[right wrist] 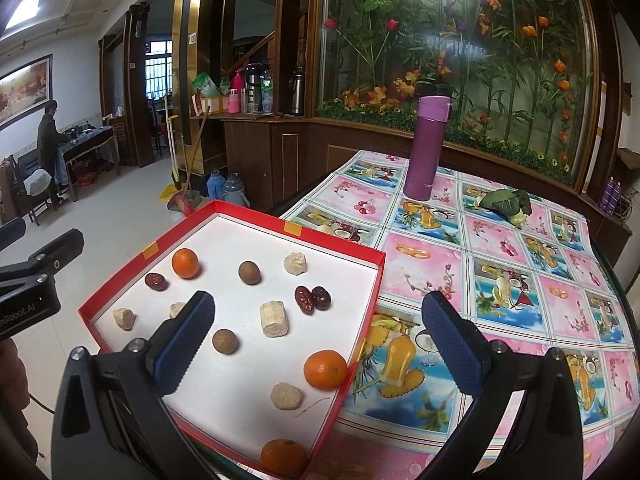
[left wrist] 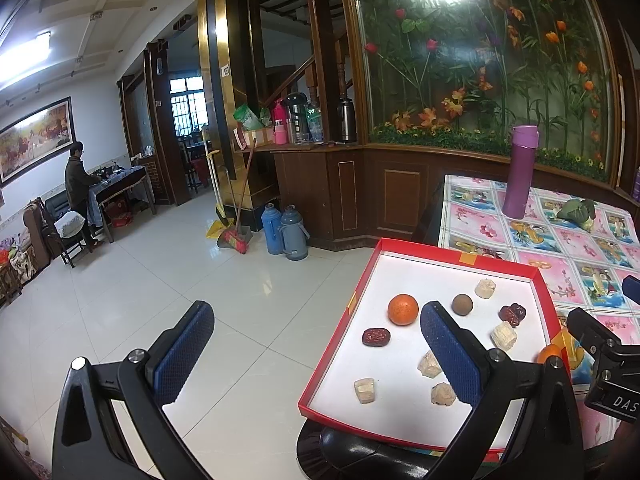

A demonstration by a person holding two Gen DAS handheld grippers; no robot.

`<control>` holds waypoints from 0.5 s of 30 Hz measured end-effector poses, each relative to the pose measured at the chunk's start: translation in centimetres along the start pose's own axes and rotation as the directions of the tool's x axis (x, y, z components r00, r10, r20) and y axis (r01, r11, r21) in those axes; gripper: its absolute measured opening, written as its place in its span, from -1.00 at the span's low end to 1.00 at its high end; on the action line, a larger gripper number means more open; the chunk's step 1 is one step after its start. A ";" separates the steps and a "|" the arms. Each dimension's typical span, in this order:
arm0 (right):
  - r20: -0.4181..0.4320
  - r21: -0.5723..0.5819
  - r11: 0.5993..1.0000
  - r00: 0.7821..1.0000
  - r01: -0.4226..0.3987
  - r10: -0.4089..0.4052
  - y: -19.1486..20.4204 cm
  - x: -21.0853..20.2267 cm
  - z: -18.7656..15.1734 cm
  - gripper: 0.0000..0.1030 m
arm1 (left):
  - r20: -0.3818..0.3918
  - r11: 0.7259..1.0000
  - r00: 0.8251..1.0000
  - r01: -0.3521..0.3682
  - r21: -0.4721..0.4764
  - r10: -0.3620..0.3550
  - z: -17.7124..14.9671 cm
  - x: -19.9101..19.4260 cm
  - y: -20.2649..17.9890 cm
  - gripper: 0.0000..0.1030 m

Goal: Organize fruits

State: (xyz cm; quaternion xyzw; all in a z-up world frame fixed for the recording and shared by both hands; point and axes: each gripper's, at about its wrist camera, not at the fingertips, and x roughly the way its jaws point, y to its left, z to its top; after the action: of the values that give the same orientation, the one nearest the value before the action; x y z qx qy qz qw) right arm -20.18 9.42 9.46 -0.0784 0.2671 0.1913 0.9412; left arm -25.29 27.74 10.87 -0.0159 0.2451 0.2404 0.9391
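Note:
A red box lid with a white floor [right wrist: 224, 210] [left wrist: 456, 254] lies at the table's left edge. In it are oranges [right wrist: 325, 369] [right wrist: 185, 263] [left wrist: 403, 309], brown longans [right wrist: 225, 341] [right wrist: 249, 272] [left wrist: 462, 304], red dates [right wrist: 312, 299] [right wrist: 156, 281] [left wrist: 375, 337] and several pale chunks [right wrist: 273, 318] [left wrist: 503, 335]. A third orange [right wrist: 284, 456] sits at the near corner. My left gripper [left wrist: 316, 344] is open, above the box's left edge. My right gripper [right wrist: 318, 332] is open and empty, above the box's right edge.
A purple flask [right wrist: 425, 148] and a leaf-wrapped bundle [right wrist: 505, 204] stand farther back on the patterned tablecloth [right wrist: 520, 280]. A glass flower panel is behind. The floor left of the table holds thermoses [left wrist: 284, 232] and brooms. A person stands far left.

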 end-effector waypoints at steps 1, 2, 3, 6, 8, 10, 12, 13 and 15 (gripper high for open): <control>0.000 0.001 1.000 1.000 -0.001 0.001 0.0 0.0 0.0 1.00 | 0.001 1.000 1.000 0.001 -0.002 -0.001 0.0 0.0 0.1 0.99; 0.000 0.001 1.000 1.000 -0.001 0.001 0.0 0.0 0.0 1.00 | 0.002 1.000 1.000 0.002 -0.002 -0.002 0.0 -0.1 0.1 0.99; 0.001 0.001 1.000 1.000 -0.001 0.001 0.0 0.0 0.0 1.00 | 0.003 1.000 1.000 0.003 -0.001 -0.003 0.0 -0.2 0.1 1.00; 0.005 -0.003 1.000 1.000 0.000 0.000 0.2 -0.1 0.1 1.00 | 0.008 1.000 1.000 0.003 0.004 -0.003 0.0 -0.3 0.2 0.99; 0.006 -0.005 1.000 1.000 -0.001 0.001 0.3 -0.3 0.2 1.00 | 0.009 1.000 1.000 0.003 0.005 -0.003 0.0 -0.4 0.2 1.00; 0.005 -0.004 1.000 1.000 -0.002 0.002 0.3 -0.3 0.2 1.00 | 0.010 1.000 1.000 0.003 0.005 -0.003 0.0 -0.5 0.3 0.99; 0.010 -0.007 1.000 1.000 -0.002 0.002 0.5 -0.6 0.4 1.00 | 0.013 1.000 1.000 0.005 0.004 -0.005 0.0 -0.6 0.3 0.99; 0.012 -0.009 1.000 1.000 -0.001 0.001 0.6 -0.7 0.6 1.00 | 0.015 1.000 1.000 0.004 0.004 -0.004 0.0 -0.7 0.4 0.99; 0.018 -0.010 1.000 1.000 -0.002 0.002 0.7 -1.2 0.8 1.00 | 0.016 1.000 1.000 0.007 0.006 -0.007 0.1 -0.7 0.4 0.99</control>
State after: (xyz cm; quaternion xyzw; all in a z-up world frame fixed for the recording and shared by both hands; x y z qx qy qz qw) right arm -21.00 9.90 10.71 -0.0813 0.2575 0.1942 0.9431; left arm -25.96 27.75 11.36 -0.0121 0.2383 0.2366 0.9418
